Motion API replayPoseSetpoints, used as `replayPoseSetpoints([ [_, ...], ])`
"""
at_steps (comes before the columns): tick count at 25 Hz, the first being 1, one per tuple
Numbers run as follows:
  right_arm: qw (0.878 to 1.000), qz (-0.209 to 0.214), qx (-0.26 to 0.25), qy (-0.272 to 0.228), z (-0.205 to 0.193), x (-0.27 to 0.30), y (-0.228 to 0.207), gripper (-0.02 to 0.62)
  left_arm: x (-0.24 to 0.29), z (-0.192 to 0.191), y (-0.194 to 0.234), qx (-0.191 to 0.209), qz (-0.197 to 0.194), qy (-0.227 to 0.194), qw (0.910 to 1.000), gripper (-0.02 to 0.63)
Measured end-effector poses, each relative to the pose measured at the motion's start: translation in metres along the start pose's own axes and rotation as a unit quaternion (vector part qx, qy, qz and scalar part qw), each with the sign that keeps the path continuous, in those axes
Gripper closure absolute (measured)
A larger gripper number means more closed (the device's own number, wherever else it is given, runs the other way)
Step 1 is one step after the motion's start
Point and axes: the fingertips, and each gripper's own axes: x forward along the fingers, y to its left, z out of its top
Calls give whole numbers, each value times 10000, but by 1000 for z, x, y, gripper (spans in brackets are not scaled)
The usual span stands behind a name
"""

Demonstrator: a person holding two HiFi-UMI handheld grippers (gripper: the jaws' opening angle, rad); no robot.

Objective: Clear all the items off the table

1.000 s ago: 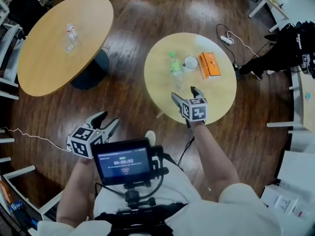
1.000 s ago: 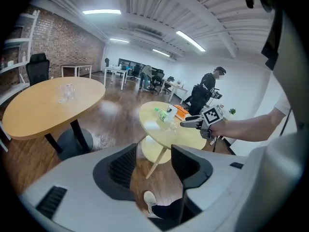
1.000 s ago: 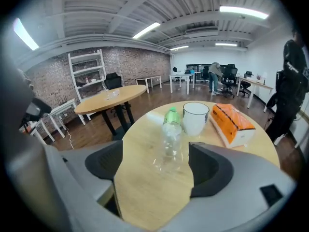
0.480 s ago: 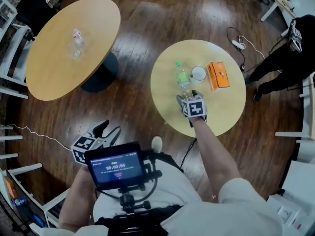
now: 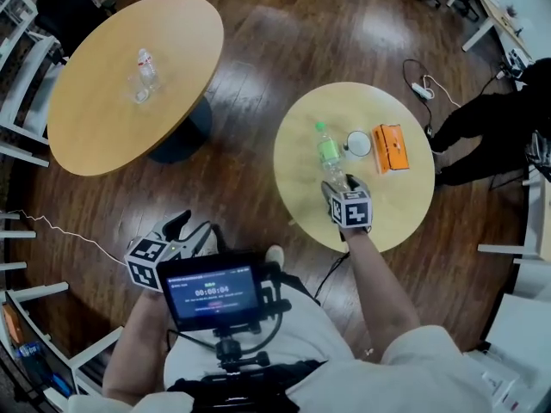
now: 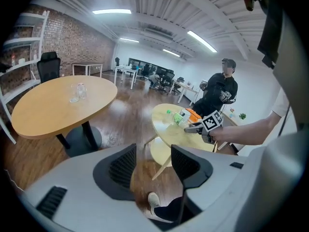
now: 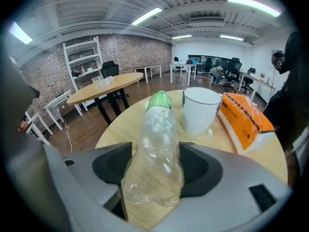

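Jaws of my right gripper had just been closing and clamped the plastic bottle by the table edge nearest me. Left gripper jaws stood apart, empty.

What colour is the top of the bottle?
Green. The bottle has a green top, clearest in the right gripper view.

Centre right in the head view, a clear, green-capped plastic bottle stands left of an upright white mug and a flat-lying orange packet.
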Motion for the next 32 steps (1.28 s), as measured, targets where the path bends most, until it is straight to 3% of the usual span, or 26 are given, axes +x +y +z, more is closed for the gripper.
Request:
replayPoseSetpoints([
  [6,9993,40,69,-356,30,-31,27,284,9,13,27,1,-218,-153,9996,374],
  [10,9982,239,-158,-521,71,-52,74,284,12,27,56,21,-376,-261,9989,374],
  [16,9892,894,-904,-734,159,-23,201,284,-7,58,146,22,-210,-613,9979,374],
  [22,9688,1549,-1806,-694,227,39,330,284,-33,75,242,-195,264,-802,9962,374],
  [27,9525,1931,-2306,-484,255,93,432,284,-52,69,299,-260,371,-692,9966,374],
  [32,9504,2017,-2359,-204,270,155,507,284,-70,63,345,-360,470,-610,9964,374],
])
